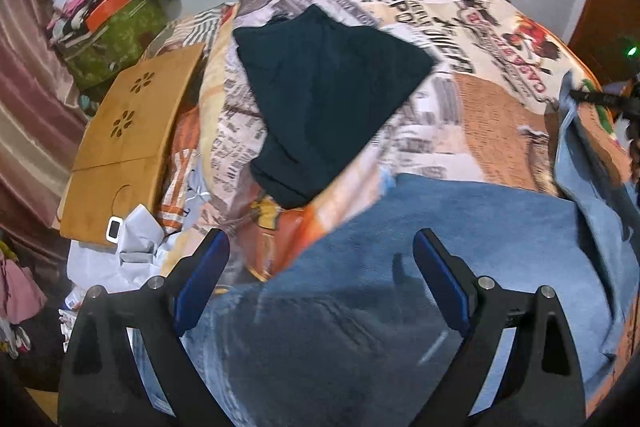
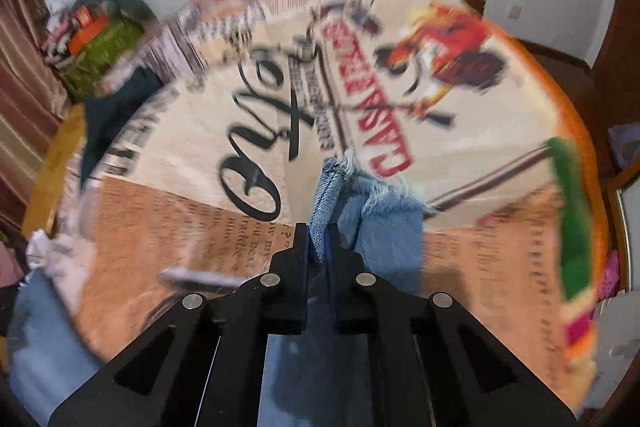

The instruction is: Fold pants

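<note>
Here I see a bed under a printed blanket (image 1: 496,115), white wall behind. The right view is smeared with blur. Only the left view shows the folded dark garment (image 1: 320,99) clearly. My left claw (image 1: 320,259) gapes wide over the jeans (image 1: 460,227); my right claw (image 2: 319,239) pinches their frayed hem.

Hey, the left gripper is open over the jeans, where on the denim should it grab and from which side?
Probably the near edge of the jeans, where the denim meets the printed blanket. The left gripper already hangs over the flat cloth with its jaws wide apart, so come down from above and pinch a fold at that edge. The right gripper is shut on the frayed hem.
</note>
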The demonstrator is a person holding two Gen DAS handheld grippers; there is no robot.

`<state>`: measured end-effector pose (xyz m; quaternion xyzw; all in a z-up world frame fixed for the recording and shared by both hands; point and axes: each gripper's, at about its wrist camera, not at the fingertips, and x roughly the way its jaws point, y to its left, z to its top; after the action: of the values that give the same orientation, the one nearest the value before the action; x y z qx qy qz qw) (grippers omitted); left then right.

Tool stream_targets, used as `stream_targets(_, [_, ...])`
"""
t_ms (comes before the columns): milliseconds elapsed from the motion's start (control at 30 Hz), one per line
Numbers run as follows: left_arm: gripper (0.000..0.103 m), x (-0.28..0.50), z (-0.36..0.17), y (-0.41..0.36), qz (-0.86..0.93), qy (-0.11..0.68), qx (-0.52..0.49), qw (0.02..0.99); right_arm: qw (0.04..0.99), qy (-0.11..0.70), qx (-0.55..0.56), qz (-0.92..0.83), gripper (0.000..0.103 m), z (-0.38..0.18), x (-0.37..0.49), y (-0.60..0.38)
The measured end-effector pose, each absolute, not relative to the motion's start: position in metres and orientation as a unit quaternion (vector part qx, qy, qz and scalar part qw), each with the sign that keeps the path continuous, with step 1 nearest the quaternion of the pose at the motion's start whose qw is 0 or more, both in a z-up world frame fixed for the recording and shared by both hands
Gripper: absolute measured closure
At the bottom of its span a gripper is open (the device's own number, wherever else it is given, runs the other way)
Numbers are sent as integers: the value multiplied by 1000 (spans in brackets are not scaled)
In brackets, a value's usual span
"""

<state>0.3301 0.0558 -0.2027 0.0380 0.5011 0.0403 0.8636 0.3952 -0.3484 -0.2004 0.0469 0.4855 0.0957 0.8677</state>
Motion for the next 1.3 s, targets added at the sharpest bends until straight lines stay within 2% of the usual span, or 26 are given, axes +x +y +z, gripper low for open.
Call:
stream_targets(300, [9,303,-190,-19,10,497,82,864,917,383,88,73,97,-74,323,-414])
stream_targets(500, [9,285,-195,-55,-14,502,90,860,933,338,115,47,97,-35,275,-465])
stream_targets(800, [9,266,-221,-71,-20,534,75,842,911,392,132,15,97,-84,227,-501])
stream_targets(1133, [9,261,-222,-58,-12,536,49,843,875,468,119,-35,93,-154,190,-519])
stream_targets(1233, [9,260,-222,-57,-13,535,46,844,865,485,113,-59,86,-168,180,-521])
stream_targets(1300, [9,260,-221,-57,-10,532,47,845,860,496,97,-76,76,-173,177,-517])
